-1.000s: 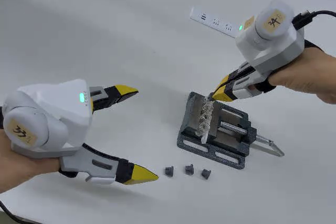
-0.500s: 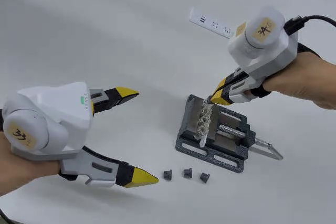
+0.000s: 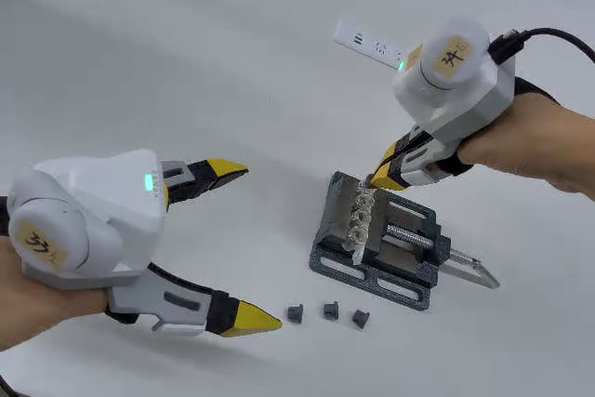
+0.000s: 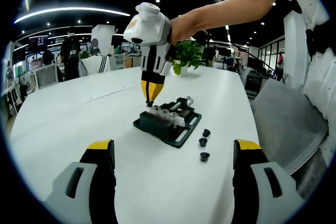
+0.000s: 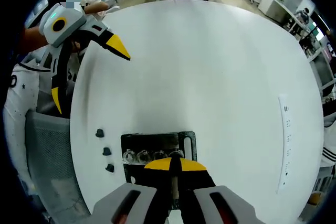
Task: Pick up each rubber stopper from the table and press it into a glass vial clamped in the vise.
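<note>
Your right gripper (image 3: 376,180) points steeply down, jaws pressed together, tips at the far end of the row of vials (image 3: 359,218) clamped in the vise (image 3: 372,276). Whether they pinch a stopper cannot be told. Your left gripper (image 3: 258,246) hovers level by the table's (image 3: 186,62) near edge, jaws spread wide. Three stoppers (image 3: 328,310) lie just beside the vise, on its near-edge side.

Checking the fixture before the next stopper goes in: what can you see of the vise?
The vise is small, dark grey, metal-looking, lying flat on the white table on a slotted base. It clamps a row of clear glass vials; its screw and handle stick out to the head view's right. The right gripper, shut, points down at the row's far end.
</note>
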{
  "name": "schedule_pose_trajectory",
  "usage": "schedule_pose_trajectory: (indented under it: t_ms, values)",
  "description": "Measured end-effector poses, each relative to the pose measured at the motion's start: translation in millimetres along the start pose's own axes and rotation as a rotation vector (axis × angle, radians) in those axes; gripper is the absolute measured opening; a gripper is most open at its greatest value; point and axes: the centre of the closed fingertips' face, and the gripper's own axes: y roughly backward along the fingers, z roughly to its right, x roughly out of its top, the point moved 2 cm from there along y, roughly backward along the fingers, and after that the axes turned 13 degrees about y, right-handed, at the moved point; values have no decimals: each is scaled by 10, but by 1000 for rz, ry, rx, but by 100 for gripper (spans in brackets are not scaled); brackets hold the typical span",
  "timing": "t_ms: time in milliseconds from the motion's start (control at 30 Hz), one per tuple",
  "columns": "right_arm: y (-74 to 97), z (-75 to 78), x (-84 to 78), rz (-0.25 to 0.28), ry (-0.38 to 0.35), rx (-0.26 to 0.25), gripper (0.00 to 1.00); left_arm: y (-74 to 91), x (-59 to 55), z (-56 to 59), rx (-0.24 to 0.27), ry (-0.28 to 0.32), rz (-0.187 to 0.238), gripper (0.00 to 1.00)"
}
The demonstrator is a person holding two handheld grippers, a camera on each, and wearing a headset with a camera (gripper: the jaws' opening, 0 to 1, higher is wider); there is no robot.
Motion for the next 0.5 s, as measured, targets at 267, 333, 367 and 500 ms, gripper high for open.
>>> schedule_pose_trajectory:
  t_ms: [267, 333, 367, 500]
  values:
    - [-11, -5, 21, -24, -5, 12, 0, -1, 11, -8, 3, 1, 5, 93]
    - [-12, -1, 18, -27, -9, 16, 0, -1, 15, -7, 2, 0, 5, 93]
    - [-13, 1, 17, -27, -12, 17, 0, -1, 18, -6, 2, 0, 6, 93]
    - [-11, 4, -1, -29, -20, 19, 0, 2, 25, -8, 3, 0, 8, 93]
